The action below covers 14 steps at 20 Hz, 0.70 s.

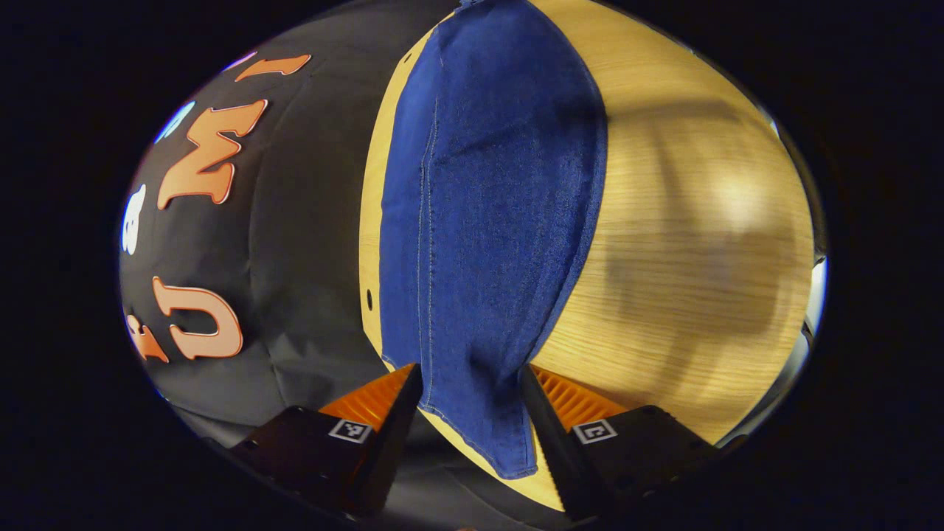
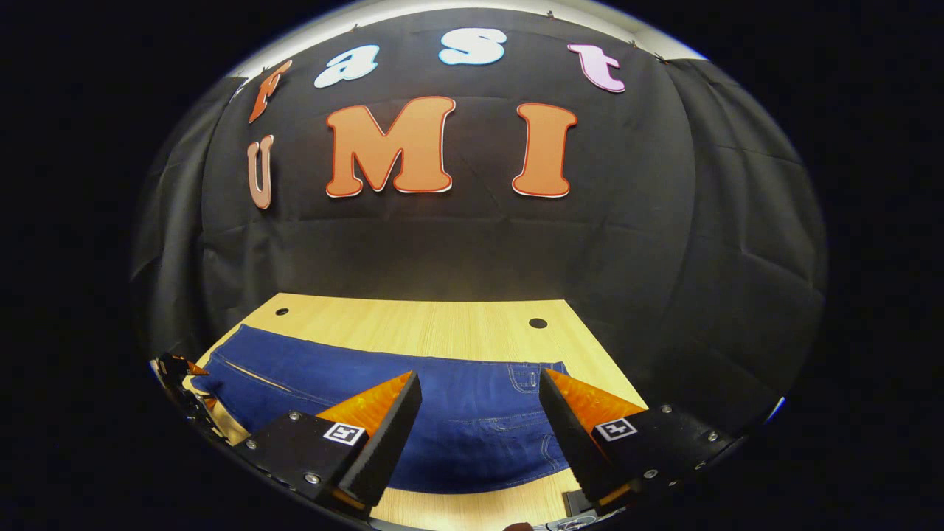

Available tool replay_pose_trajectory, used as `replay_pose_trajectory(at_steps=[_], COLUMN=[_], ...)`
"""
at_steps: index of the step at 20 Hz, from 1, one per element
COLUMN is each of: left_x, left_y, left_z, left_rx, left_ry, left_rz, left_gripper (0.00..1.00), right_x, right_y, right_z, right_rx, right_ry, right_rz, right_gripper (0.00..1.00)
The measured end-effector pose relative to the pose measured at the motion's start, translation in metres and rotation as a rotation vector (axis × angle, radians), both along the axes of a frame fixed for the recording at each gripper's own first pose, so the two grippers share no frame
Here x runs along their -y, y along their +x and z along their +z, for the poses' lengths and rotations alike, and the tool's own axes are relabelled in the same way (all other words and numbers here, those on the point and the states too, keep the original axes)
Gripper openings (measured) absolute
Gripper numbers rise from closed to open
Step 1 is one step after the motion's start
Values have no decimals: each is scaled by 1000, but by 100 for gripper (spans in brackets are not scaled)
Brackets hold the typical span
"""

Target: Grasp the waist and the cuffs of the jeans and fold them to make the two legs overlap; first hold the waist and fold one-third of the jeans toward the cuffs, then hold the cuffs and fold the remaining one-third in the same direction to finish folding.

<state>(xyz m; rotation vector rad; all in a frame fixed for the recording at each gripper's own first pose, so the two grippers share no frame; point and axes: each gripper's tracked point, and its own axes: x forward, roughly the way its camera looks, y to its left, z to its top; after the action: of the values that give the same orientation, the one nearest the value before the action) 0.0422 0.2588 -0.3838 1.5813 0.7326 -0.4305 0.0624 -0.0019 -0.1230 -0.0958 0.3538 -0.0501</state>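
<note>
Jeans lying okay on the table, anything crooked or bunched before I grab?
Nothing stands out. The jeans lie flat on the table, legs already overlapped. The cuff end sits between the open left gripper.

Blue denim jeans (image 2: 472, 431) lying flat and lengthwise on the wooden table (image 2: 442, 324), legs overlapped into 1 band. Waist end with pocket stitching toward the table's right side; cuff end (image 1: 487, 420) at the opposite edge.

Left gripper (image 1: 472, 383) spread wide, jeans (image 1: 487, 221) cuff between fingers, wooden table (image 1: 700, 221) beneath
</note>
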Motion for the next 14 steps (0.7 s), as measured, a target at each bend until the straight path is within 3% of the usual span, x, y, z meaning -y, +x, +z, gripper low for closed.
replay_pose_trajectory(at_steps=[1,4,5,7,9,12,14], left_x=[0,-4,-3,0,-2,0,5], left_y=[6,19,18,14,16,21,23], left_z=[-5,-20,-19,-18,-23,2,6], left_rx=[3,-20,-24,-73,-102,-54,-53], left_ry=[-1,-13,1,-22,-99,-100,-96], left_rz=[0,19,24,50,113,92,86], left_gripper=[77,30,25,5,1,1,0], right_x=[0,6,9,24,53,85,91], right_y=[1,5,8,9,6,-6,-18], right_z=[-2,-6,-6,-2,7,-2,-32], right_rx=[-7,-6,0,23,51,-14,-84], right_ry=[-11,-44,-67,-167,-370,-718,-924], right_rz=[-1,-7,-4,12,25,109,218], right_gripper=[98,98,98,98,98,98,98])
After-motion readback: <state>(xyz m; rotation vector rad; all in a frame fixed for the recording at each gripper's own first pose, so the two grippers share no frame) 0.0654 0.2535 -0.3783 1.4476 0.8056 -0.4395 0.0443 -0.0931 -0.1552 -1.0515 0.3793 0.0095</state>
